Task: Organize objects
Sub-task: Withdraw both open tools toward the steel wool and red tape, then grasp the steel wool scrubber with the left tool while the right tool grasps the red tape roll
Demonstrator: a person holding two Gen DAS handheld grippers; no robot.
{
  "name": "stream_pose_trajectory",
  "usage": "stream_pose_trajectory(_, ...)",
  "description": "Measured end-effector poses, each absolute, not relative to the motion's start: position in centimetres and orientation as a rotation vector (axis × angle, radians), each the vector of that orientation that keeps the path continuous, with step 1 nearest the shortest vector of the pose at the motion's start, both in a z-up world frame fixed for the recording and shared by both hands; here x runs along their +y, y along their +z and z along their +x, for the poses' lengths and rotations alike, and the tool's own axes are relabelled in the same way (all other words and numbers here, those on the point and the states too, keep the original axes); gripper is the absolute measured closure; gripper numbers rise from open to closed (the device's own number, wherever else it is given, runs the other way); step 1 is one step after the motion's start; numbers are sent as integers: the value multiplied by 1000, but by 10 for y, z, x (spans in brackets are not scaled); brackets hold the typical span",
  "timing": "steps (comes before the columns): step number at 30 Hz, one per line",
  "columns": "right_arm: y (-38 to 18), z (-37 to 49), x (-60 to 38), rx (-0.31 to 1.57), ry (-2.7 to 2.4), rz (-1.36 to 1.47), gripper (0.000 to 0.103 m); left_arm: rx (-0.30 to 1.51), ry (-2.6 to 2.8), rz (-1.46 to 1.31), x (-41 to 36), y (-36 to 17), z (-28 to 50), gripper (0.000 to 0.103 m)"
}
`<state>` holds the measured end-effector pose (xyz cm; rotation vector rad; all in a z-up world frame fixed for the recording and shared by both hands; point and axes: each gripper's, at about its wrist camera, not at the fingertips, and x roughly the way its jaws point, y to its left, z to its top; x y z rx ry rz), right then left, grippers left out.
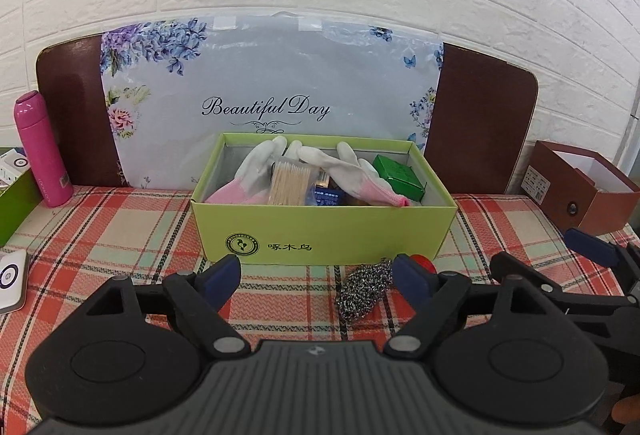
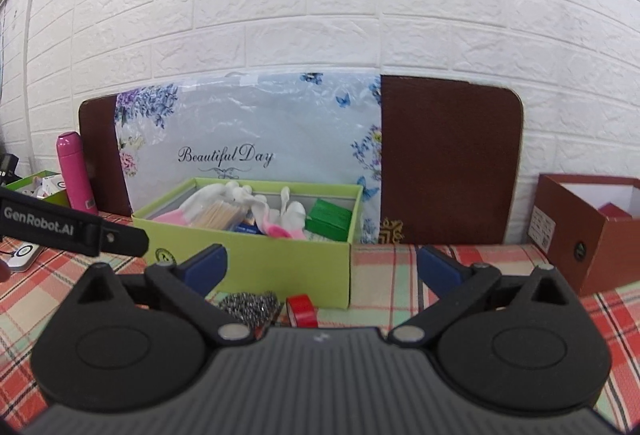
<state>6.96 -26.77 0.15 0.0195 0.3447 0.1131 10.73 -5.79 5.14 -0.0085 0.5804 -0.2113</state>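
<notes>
Steel scourer (image 1: 366, 289) is lying on the plaid desk (image 1: 120, 219), just in front of the green box (image 1: 324, 231) near its front wall, with a red tape roll (image 2: 303, 311) sitting just beside it on the right; both are looking like the loose items not yet put away. Box is already holding white-and-pink gloves (image 1: 260, 171), a toothpick pack (image 1: 289, 181) and a small green carton (image 1: 398, 175), and is standing toward the back edge of the desk against the floral bag (image 1: 272, 83). Left gripper (image 1: 316, 275) is hanging with fingers released and spread, nothing between them, scourer lying just ahead of the right finger. Right gripper (image 2: 322, 267) is likewise standing wide and empty, aimed at the box's right front corner. Risks, as judged: the scourer is springy and snaggy, so a pinch at its edge is likely pulling strands rather than lifting it, and it could be catching on the cloth; the tape roll is sitting so close that a finger reaching for one is liable to be nudging the other, or rolling it off. The two grippers are working close together and could be colliding. Box is filling up, so a careless drop may be landing on the gloves and spilling out. Hard to read: tape roll is mostly hidden behind the left gripper's finger in its own view; items under the gloves are unclear; brown box (image 2: 592, 231) contents at the right edge are cut off.
</notes>
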Motion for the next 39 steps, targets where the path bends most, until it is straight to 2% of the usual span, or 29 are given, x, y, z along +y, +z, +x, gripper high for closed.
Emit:
stream_pose_trajectory(18,-47,43,-276,494,73,70,0,680,-190,-6,-52,11,101,17)
stream_pose_trajectory(29,-71,26,-283,562,46,88,0,680,-326,9,-88,-21,146,18)
stream_pose_trajectory(35,-71,25,-287,573,47,114,0,711,-384,31,-109,-32,188,42)
stream_pose_trajectory(36,-71,26,-286,575,50,112,0,717,-402,31,-110,-33,193,59)
stream_pose_trajectory(37,-71,27,-285,575,55,108,0,731,-413,35,-110,-34,197,68)
stream_pose_trajectory(39,-71,30,-282,571,76,91,0,748,-424,17,-105,-34,197,71)
